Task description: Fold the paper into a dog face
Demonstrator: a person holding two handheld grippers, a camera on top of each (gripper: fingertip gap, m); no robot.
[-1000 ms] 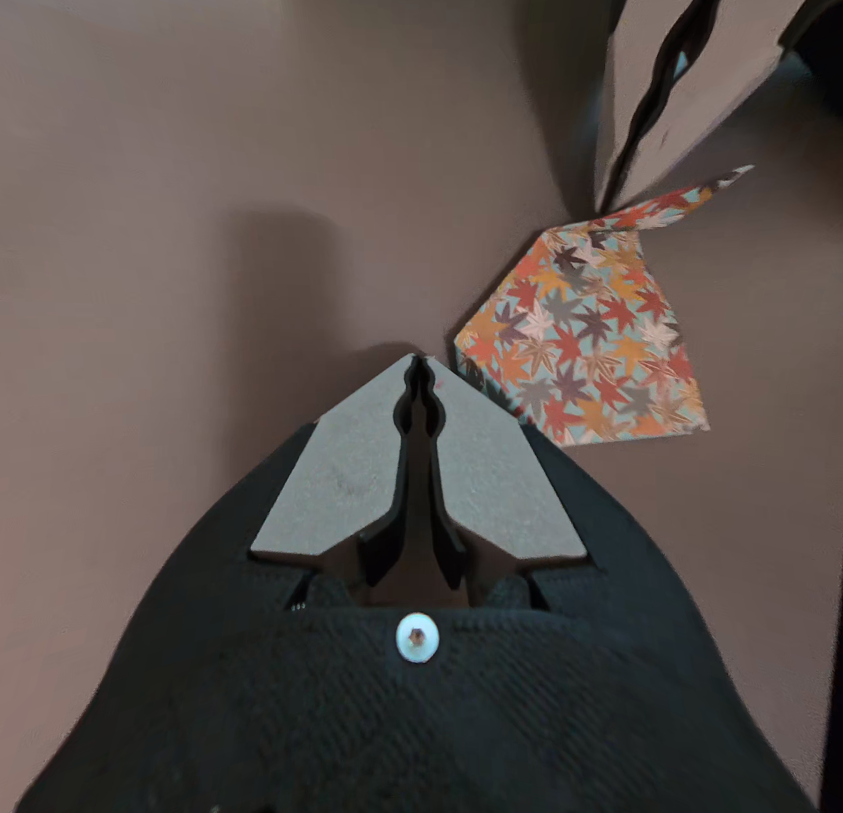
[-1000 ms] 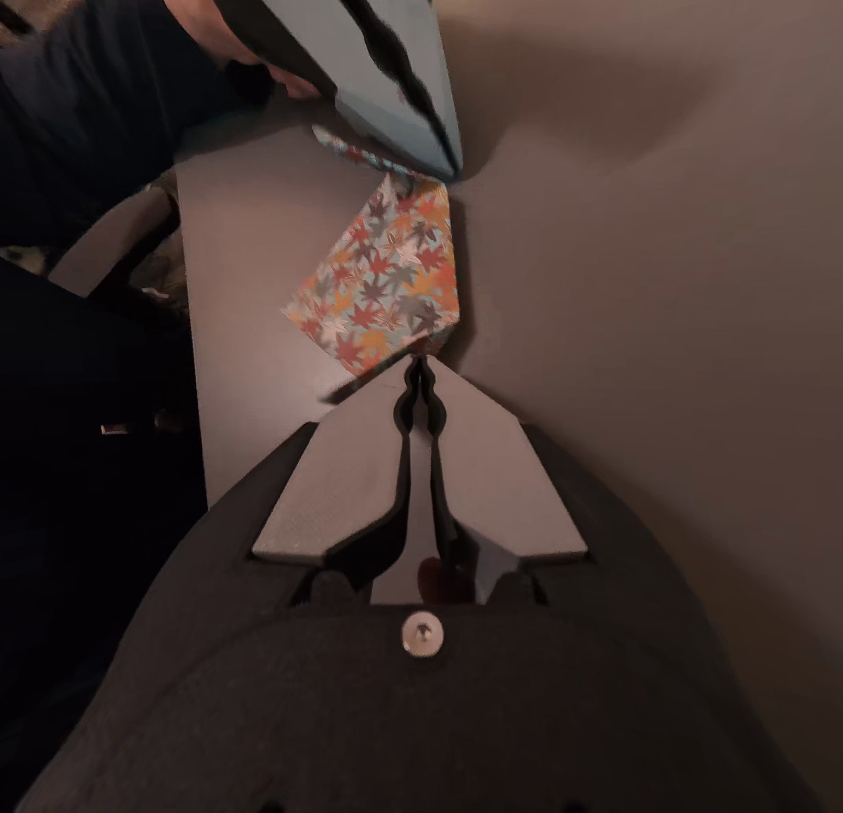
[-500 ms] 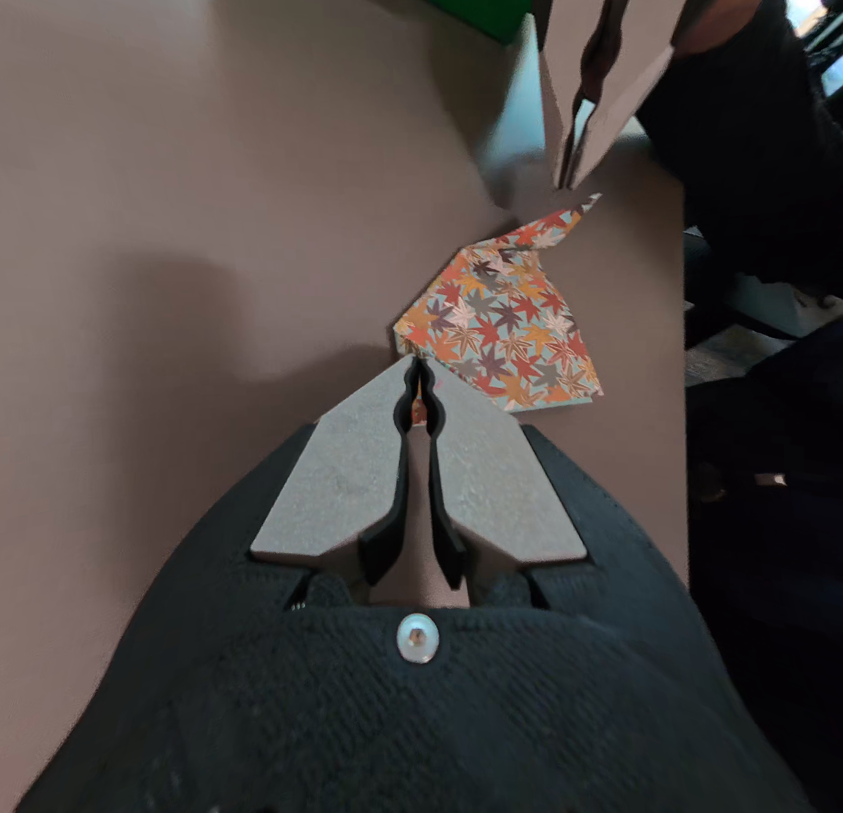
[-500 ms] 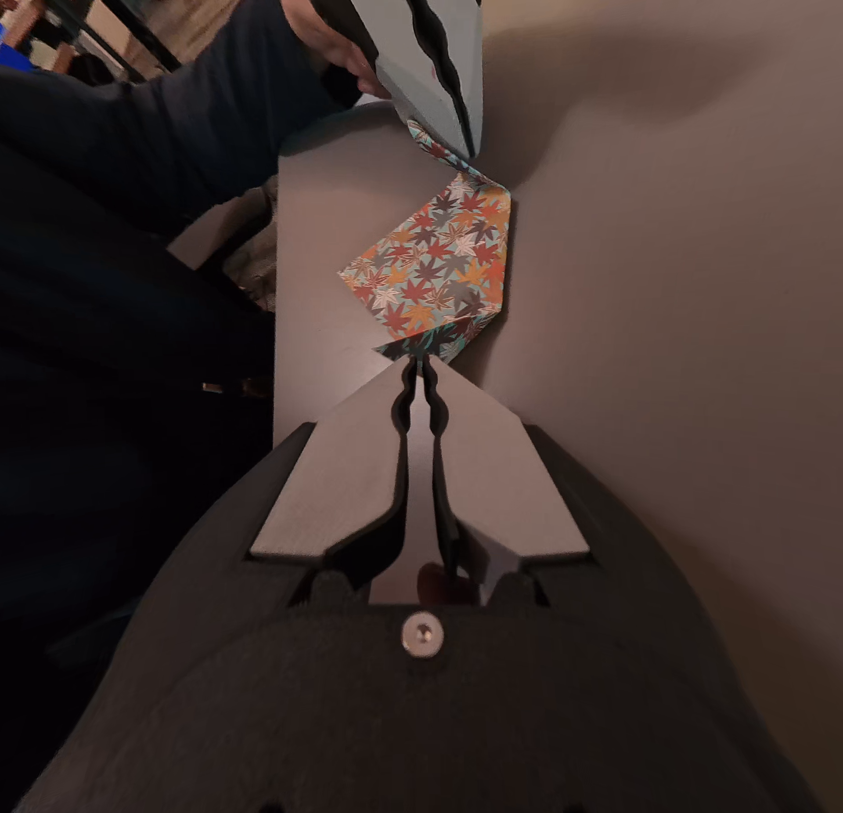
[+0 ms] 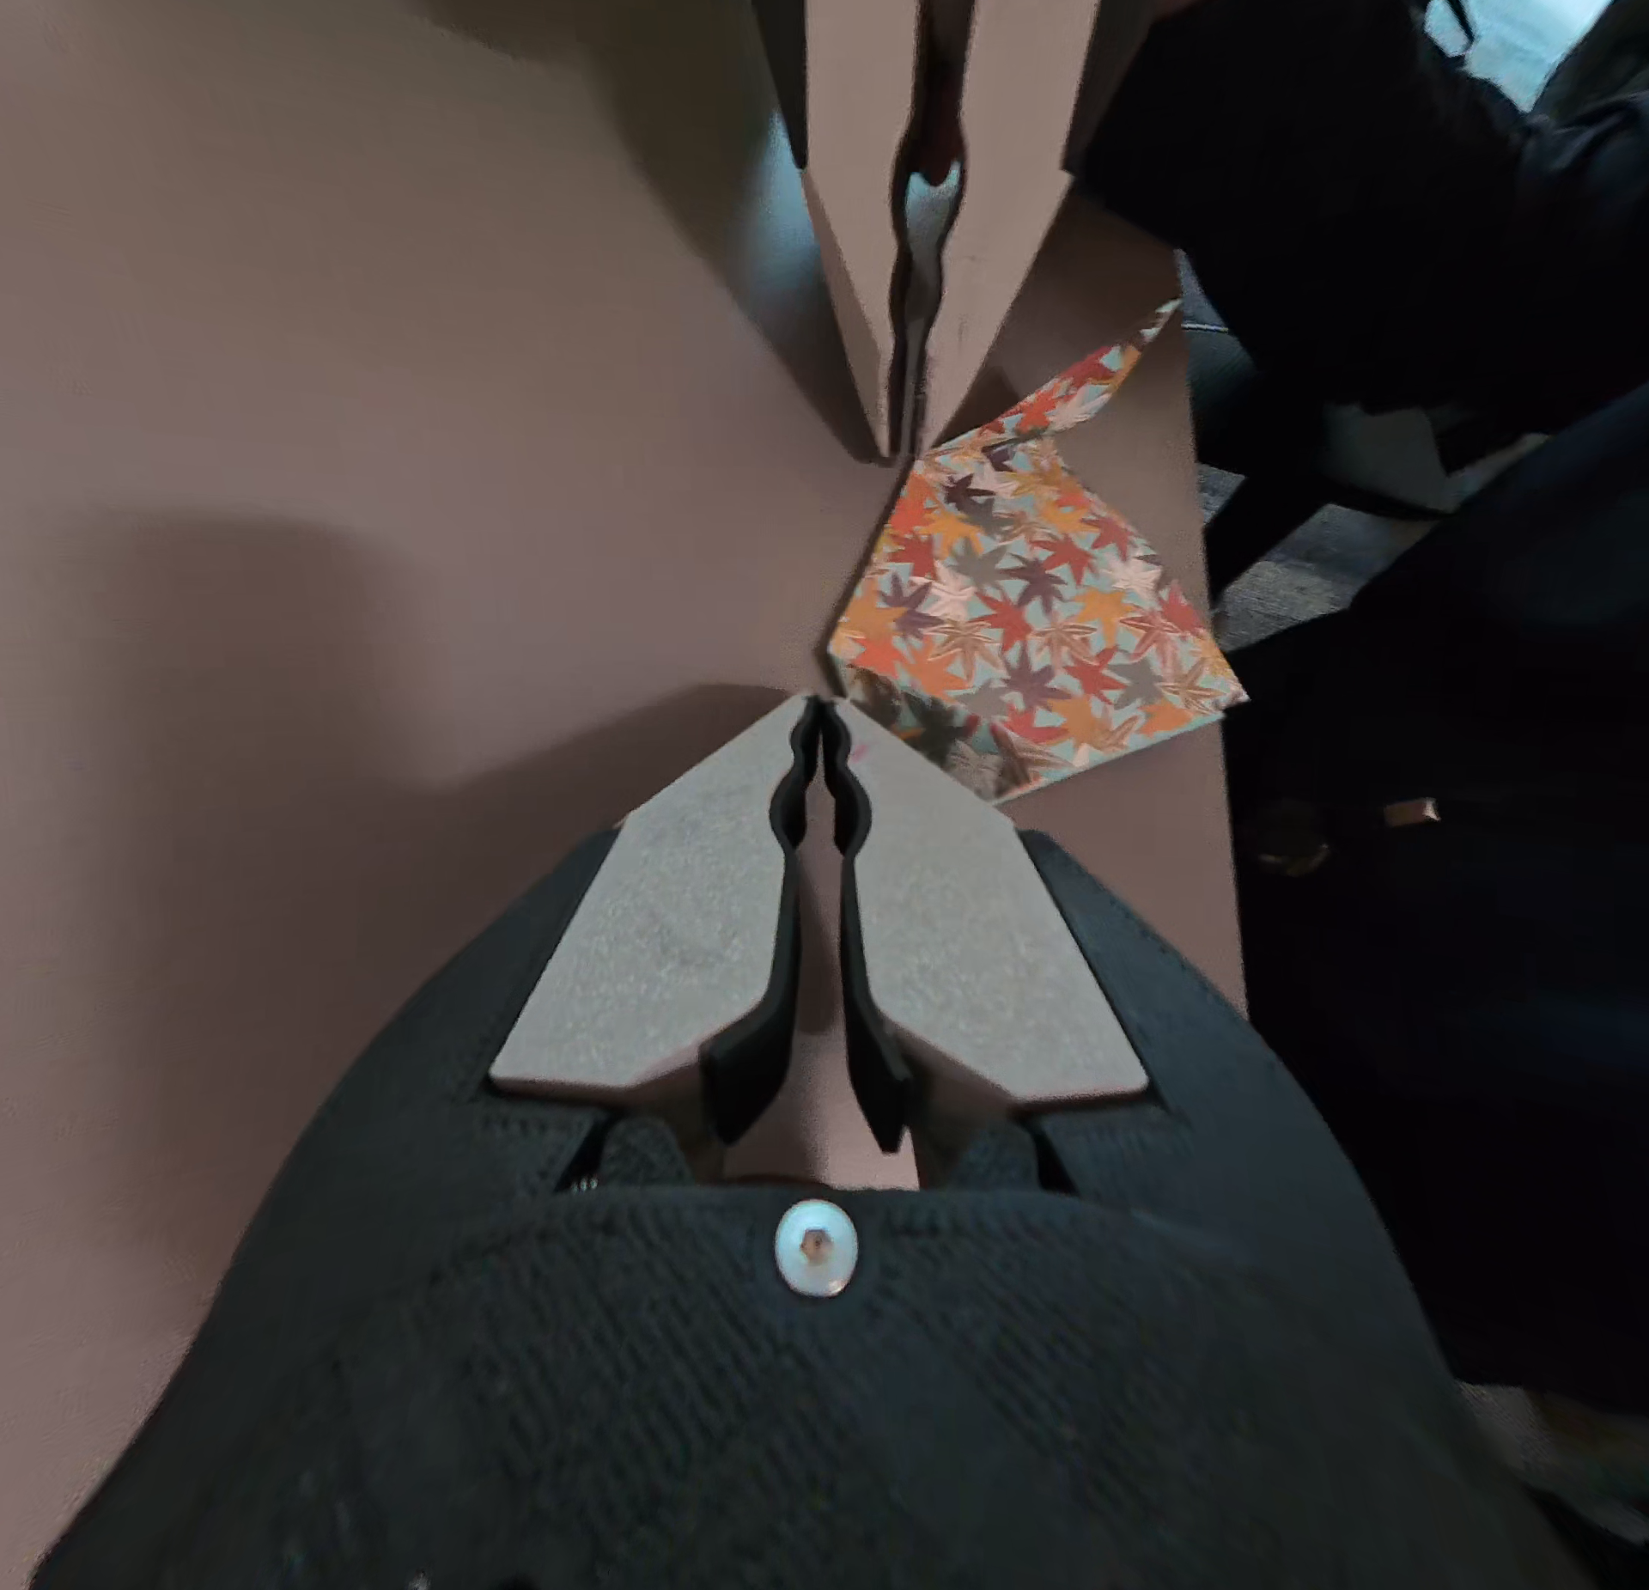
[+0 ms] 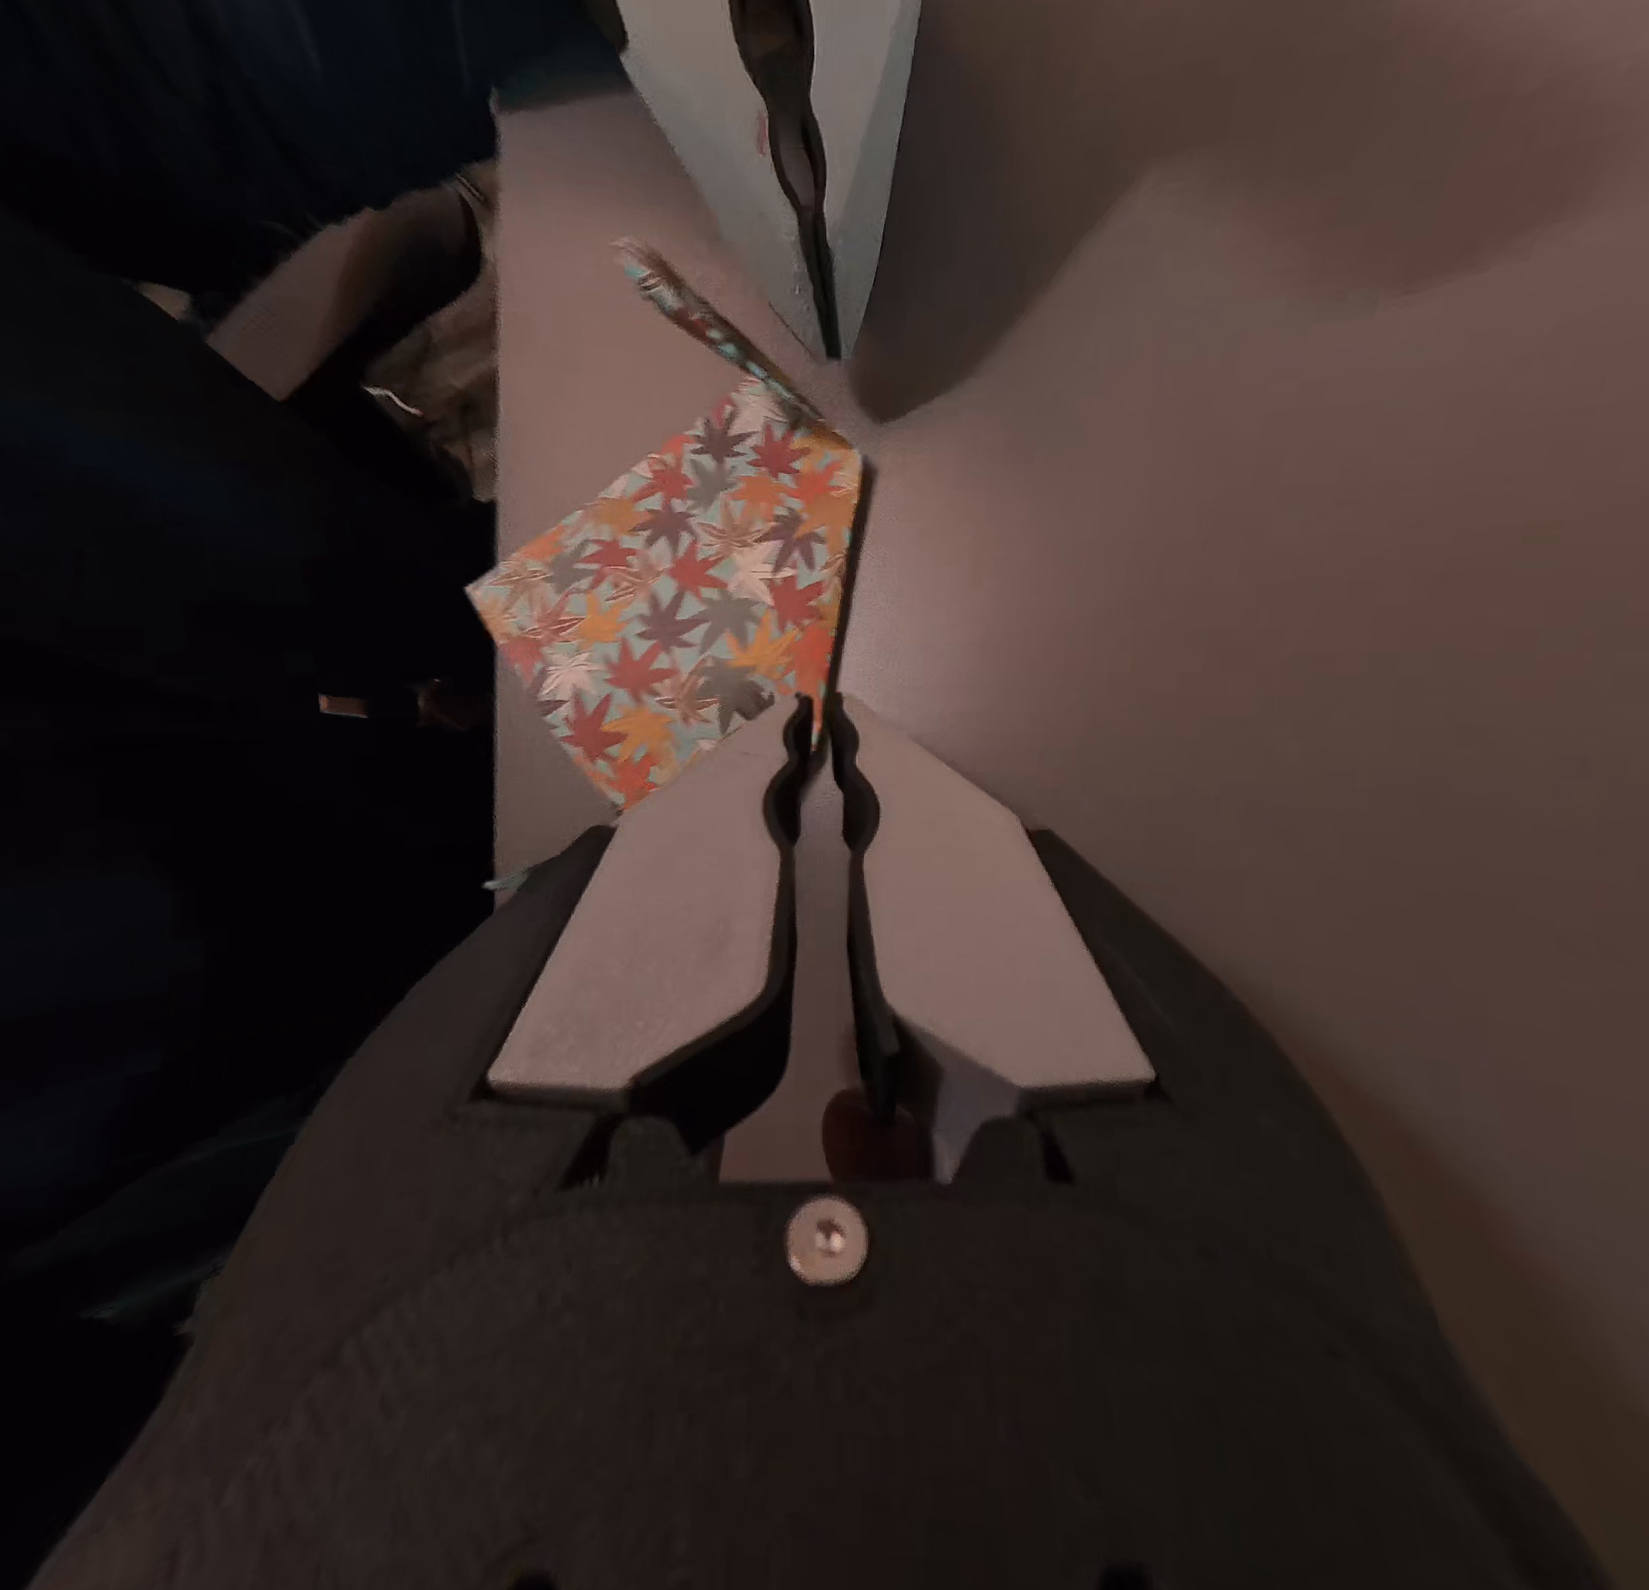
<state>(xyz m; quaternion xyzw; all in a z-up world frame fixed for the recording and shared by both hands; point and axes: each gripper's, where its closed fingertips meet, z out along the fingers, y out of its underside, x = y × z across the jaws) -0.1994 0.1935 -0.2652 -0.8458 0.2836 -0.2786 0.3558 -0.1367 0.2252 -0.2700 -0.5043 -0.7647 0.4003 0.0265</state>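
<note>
The folded paper (image 5: 1026, 619), printed with autumn leaves, lies flat on the brown table (image 5: 401, 369) near its edge. One pointed flap (image 5: 1106, 378) stands up from it. My left gripper (image 5: 821, 710) is shut and empty, tips just beside the paper's near corner. My right gripper (image 5: 901, 451) is shut, tips down at the opposite corner, next to the raised flap's base. In the right wrist view the paper (image 6: 696, 592) lies left of my right gripper (image 6: 816, 719), whose tips sit on its corner. My left gripper (image 6: 834, 347) shows beyond, beside another raised flap (image 6: 687, 307).
The table edge (image 5: 1205, 833) runs close along the paper, and one paper corner sticks out slightly past it. A person in dark clothing (image 5: 1445, 967) is right beyond that edge. Bare table (image 6: 1205, 610) lies on the paper's other side. About 8 cm separates my left fingertips from my right. To reach the pointed flap (image 5: 1106, 378) in a straight line is about 5 cm for my right fingers, about 12 cm for my left.
The right gripper has come down from above the raised flap to the paper's corner. The left gripper's tips have slid off the paper's corner to just beside it. The paper keeps its shape.
</note>
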